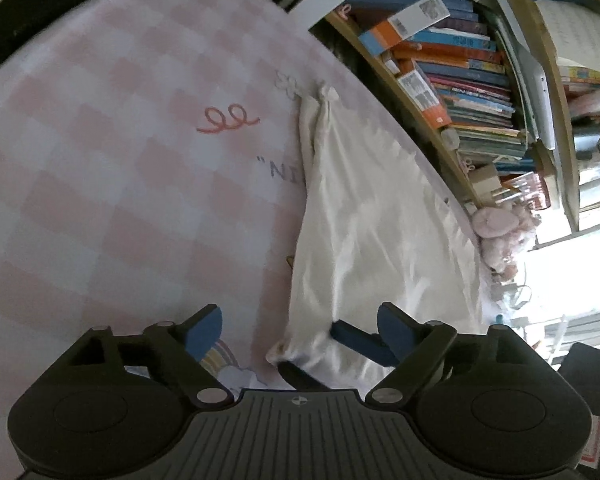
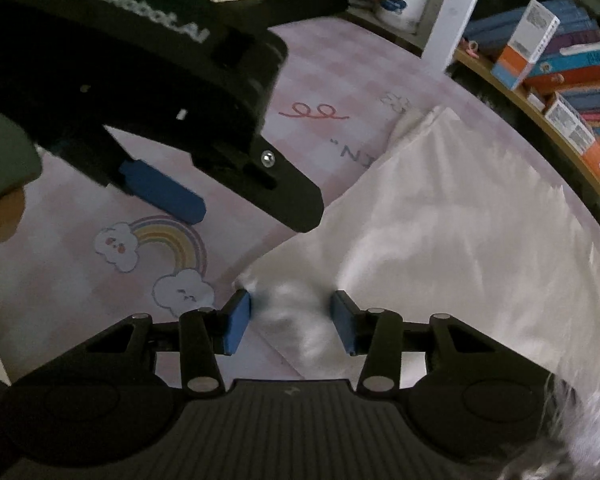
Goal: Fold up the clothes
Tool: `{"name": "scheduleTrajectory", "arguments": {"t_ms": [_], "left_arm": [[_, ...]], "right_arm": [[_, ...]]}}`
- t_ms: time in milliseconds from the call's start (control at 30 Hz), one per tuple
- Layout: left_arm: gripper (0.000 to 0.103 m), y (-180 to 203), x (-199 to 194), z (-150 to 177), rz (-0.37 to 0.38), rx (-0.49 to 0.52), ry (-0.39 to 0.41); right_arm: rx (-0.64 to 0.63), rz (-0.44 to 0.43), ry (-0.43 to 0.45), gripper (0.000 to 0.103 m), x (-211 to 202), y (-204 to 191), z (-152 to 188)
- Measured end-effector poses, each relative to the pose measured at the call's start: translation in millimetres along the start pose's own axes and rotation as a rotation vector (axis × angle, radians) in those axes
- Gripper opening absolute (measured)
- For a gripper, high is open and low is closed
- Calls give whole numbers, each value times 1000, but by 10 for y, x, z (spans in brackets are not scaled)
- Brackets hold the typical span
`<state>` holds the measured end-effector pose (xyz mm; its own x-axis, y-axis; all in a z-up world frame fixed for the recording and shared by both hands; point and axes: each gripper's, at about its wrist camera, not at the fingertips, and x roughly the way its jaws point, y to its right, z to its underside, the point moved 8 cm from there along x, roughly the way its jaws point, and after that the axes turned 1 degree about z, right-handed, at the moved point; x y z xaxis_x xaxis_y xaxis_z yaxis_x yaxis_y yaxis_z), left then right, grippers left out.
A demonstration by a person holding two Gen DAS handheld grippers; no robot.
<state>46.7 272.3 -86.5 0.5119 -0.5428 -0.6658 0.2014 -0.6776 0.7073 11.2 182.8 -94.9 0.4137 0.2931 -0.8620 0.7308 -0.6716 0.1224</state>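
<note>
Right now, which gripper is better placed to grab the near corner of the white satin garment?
Right. The right gripper is open with the white satin garment corner bunched between its blue pads. The left gripper is open beside it, over the pink checked sheet.

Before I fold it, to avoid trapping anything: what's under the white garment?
The white garment lies on the pink checked sheet, covering part of the printed lettering. Anything else beneath is hidden.

— Where does the garment [image 1: 372,216] lie?
— On the bed [image 1: 100,160], toward three o'clock, by the bookshelf [image 1: 460,80].
— And the grippers?
— The right gripper [image 2: 291,322] straddles its six o'clock corner; the left gripper [image 2: 256,200] hangs at ten.
</note>
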Motion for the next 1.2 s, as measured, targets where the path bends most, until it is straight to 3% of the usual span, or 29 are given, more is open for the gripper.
{"name": "scheduleTrajectory", "arguments": {"t_ms": [100,233,367,600,933,1000,1033,1067,1200], "left_arm": [[88,-22,34,9,17,-26,-18],[88,-50,79,21,40,-61,-43],[92,-35,144,31,79,-88,-81],[96,56,391,7,253,-237,-136],[96,169,620,-66,385,-351,-138],[95,177,635,-70,388,-352,-136],[95,184,638,-72,395,-352,-134],[95,179,643,-74,397,-355,-134],[94,170,649,-79,400,-362,-125]], "right_arm": [[18,-11,7,35,-4,8,8],[30,-10,15,15,-39,44,25],[147,-27,60,9,-190,198,-21],[343,-46,144,9,-552,511,-108],[382,-91,115,9,-586,531,-114],[385,-80,109,18,-599,543,-93],[387,-74,107,30,-607,550,-83],[389,-66,110,33,-635,573,-70],[426,-36,96,36,-738,730,63]]}}
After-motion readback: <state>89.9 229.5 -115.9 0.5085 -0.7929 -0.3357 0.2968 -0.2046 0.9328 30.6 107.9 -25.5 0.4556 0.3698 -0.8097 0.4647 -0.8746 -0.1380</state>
